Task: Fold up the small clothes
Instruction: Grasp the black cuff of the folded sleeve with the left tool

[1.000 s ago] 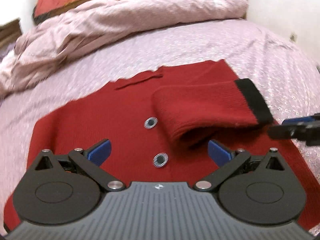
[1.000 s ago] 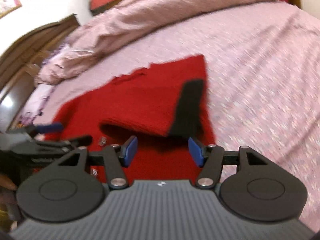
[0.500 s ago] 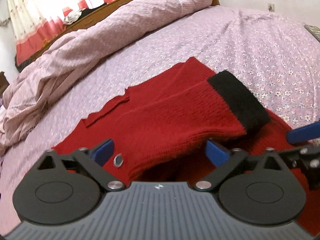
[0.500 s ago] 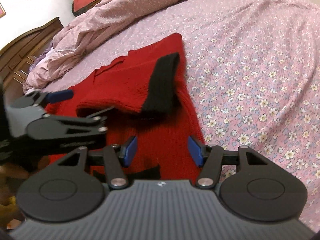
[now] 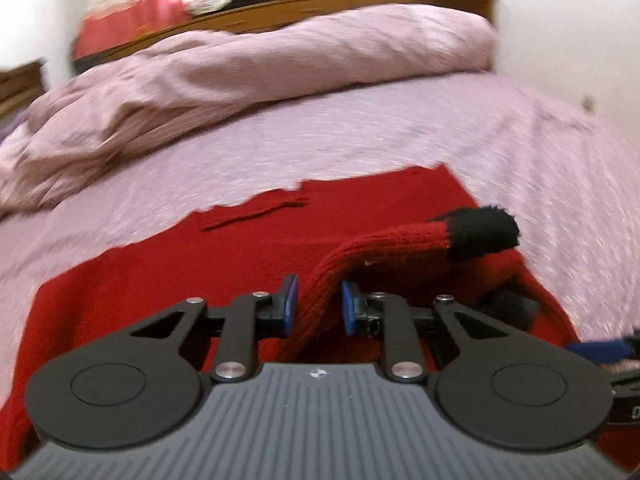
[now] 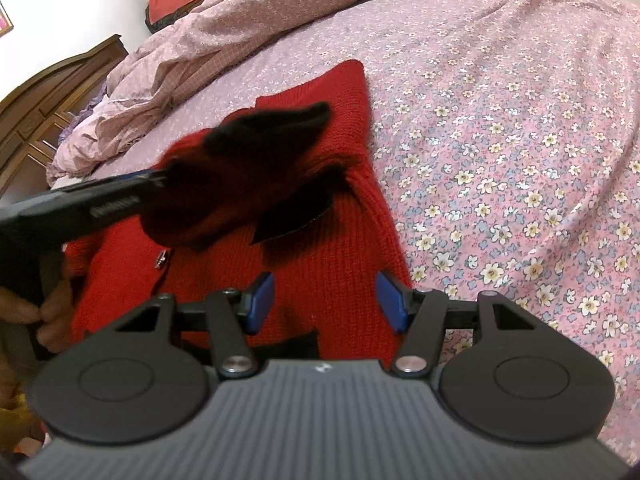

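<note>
From the left wrist, the left gripper (image 5: 316, 308) is pinched onto the red sleeve (image 5: 384, 246), which runs away rightward to its black cuff (image 5: 484, 228), lifted above the red cardigan (image 5: 168, 264) on the bed (image 5: 360, 140)

From the right wrist, the right gripper (image 6: 326, 300) gapes empty over the cardigan's near hem, the sleeve ahead and left
</note>
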`<action>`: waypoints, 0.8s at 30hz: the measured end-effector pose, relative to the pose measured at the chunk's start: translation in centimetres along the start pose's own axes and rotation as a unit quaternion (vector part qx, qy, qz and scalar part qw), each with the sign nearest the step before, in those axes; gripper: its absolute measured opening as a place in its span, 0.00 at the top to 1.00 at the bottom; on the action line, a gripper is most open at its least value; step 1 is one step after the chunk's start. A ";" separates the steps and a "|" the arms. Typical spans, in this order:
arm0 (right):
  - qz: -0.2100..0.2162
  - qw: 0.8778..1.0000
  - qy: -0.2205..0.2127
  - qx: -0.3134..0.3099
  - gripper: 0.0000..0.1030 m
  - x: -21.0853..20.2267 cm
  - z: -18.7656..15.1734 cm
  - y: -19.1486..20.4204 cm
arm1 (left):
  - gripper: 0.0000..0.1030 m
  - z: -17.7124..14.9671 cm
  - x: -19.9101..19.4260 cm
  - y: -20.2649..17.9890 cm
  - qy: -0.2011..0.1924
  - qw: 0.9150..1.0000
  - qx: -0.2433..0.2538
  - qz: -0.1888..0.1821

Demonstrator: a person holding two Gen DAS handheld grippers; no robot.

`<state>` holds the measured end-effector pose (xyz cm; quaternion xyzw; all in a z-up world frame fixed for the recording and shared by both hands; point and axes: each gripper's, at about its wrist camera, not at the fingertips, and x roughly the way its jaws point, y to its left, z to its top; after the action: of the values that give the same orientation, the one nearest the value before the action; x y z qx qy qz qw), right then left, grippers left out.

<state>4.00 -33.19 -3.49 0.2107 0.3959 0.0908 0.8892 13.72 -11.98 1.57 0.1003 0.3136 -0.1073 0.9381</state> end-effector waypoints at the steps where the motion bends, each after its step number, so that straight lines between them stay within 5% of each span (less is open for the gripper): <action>1: 0.000 1.000 0.000 0.000 0.42 0.0 0.0 0.0 | 0.74 -0.1 -0.1 0.9 0.000 1.000 -0.018 0.010; 6: -0.001 1.000 0.000 -0.001 0.42 0.1 0.0 0.0 | 0.71 -0.7 -0.4 4.7 0.014 0.995 -0.085 0.053; 8: -0.002 1.000 0.000 -0.001 0.42 0.1 0.0 0.0 | 0.48 -1.2 -0.3 6.1 0.025 0.992 -0.104 0.067; 11: -0.006 1.000 0.001 -0.005 0.42 0.2 0.0 0.1 | 0.30 -2.0 -0.7 7.5 0.031 0.989 -0.110 0.096; 24: -0.024 0.999 0.005 -0.023 0.42 0.6 0.1 0.8 | 0.22 -4.4 -2.8 12.4 0.049 0.980 -0.139 0.131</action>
<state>4.47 -32.31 -3.48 0.1798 0.4030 0.0795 0.8938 12.34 1.39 1.30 0.0145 0.3549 0.0661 0.9325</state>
